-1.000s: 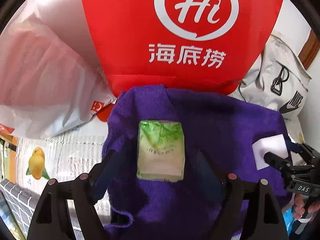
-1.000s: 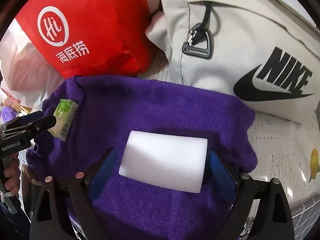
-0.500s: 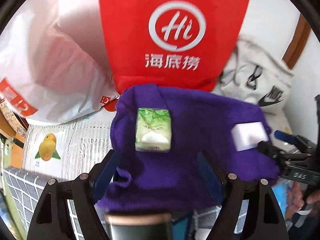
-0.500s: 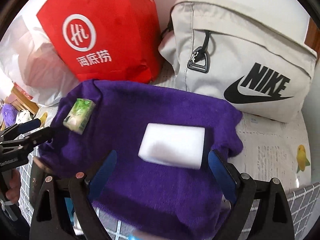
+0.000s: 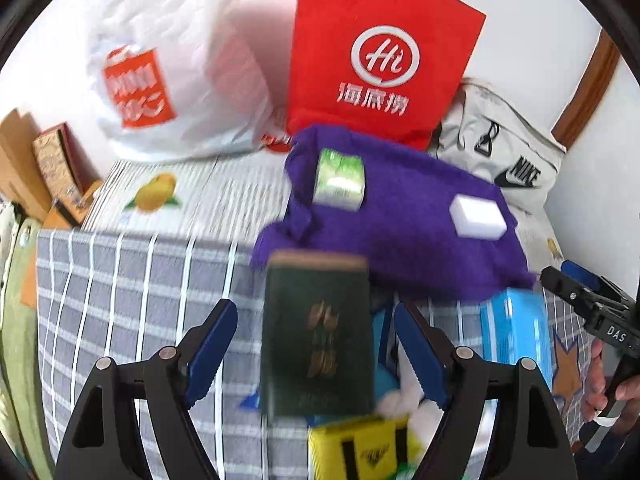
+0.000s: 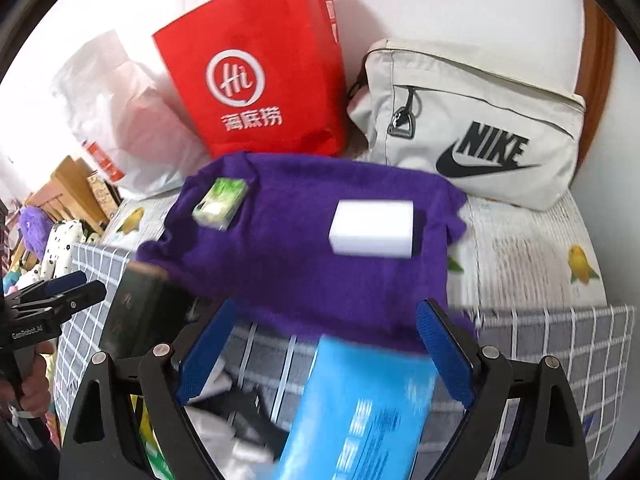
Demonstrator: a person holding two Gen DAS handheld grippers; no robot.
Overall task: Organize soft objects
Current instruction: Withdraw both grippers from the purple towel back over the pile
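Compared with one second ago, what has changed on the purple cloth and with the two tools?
Both tools pulled back from the purple towel: the left tool away from the green tissue pack, the right tool away from the white sponge. Both jaws were already open; nothing was gripped. Pack, sponge and towel stayed put.

The dark green box [image 5: 318, 336] is blurred, its gold print unreadable. The yellow package [image 5: 360, 450] and blue pack [image 6: 360, 412] are cut off by the bottom edges. The purple cloth [image 6: 320, 248] hides the blue pack's top.
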